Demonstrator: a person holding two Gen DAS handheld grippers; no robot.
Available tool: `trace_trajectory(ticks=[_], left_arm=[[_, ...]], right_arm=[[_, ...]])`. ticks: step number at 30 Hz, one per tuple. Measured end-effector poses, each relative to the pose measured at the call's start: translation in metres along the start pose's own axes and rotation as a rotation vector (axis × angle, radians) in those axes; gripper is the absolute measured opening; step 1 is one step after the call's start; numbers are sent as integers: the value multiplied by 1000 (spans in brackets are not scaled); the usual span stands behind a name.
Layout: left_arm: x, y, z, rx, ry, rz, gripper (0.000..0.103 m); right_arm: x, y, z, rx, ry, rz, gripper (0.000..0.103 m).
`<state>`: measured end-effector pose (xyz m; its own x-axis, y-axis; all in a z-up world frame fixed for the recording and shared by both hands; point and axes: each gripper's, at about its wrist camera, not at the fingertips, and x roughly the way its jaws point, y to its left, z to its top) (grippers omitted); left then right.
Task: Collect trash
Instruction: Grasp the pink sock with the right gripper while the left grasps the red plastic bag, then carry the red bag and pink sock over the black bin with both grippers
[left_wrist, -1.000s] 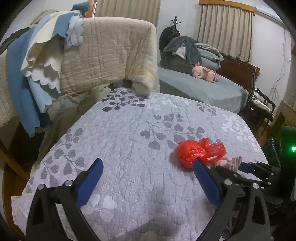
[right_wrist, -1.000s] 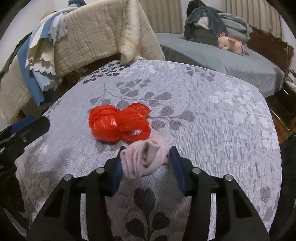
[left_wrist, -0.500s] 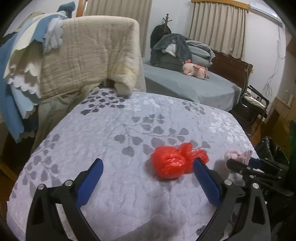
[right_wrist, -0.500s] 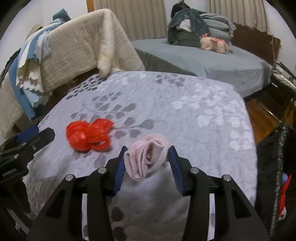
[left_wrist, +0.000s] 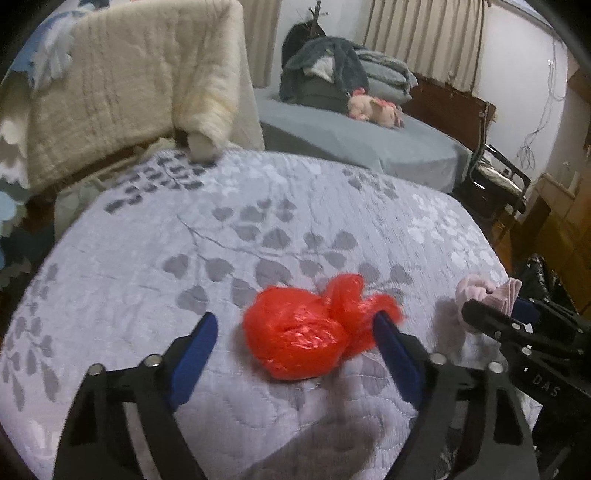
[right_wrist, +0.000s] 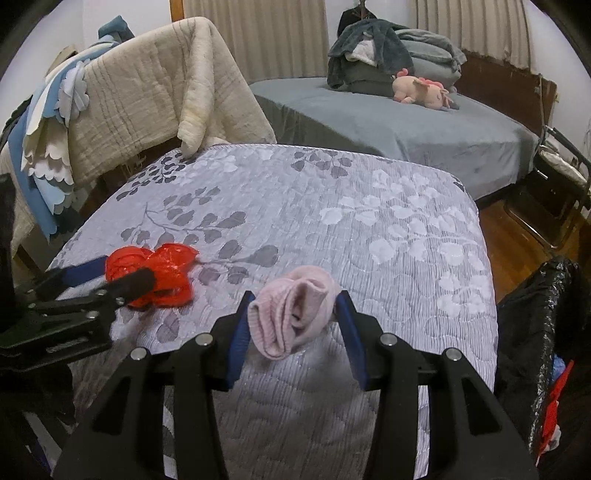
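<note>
We see 1 red plastic bag (left_wrist: 299, 339) between the wide-open left gripper (left_wrist: 295, 345); right gripper (right_wrist: 293, 321) is clamped on 1 pink sock (right_wrist: 291, 314).

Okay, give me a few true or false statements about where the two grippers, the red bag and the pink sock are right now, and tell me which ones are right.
1. The right hand-held gripper is shut on the pink sock. True.
2. The left hand-held gripper has closed on the red plastic bag. False: its fingers stand wide apart on either side of the bag, which lies on the patterned bedspread.
3. The red plastic bag is already inside the black trash bag. False: it lies on the bedspread.
4. A pink plush toy lies on the grey bed in the background. True.
5. The black trash bag sits past the bedspread's right edge. True.
</note>
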<state>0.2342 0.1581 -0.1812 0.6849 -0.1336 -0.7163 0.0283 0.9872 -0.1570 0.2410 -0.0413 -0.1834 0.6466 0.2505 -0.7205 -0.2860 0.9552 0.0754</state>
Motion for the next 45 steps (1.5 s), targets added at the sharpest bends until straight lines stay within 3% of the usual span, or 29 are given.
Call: trace_trajectory(ticks=[2,3,7,20,45], left_arm=[[5,-3,0,5,19,-25,64],[6,-6,0,10,24,-32,51],[0,-12,1,24,-1,-34,44],[-51,-35,11,39,-91,-16,42],[-144,-91,11,40,-195,-46,42]], right_arm=[[-1,-2,0,1,-1,-2,44],[-1,-3,1,3,-1,-2,44],[-5,-6,2,10,-9,-1,44],[-44,-13,11,18,-61,3,44],[-161,-35,8,14,-180,-17,44]])
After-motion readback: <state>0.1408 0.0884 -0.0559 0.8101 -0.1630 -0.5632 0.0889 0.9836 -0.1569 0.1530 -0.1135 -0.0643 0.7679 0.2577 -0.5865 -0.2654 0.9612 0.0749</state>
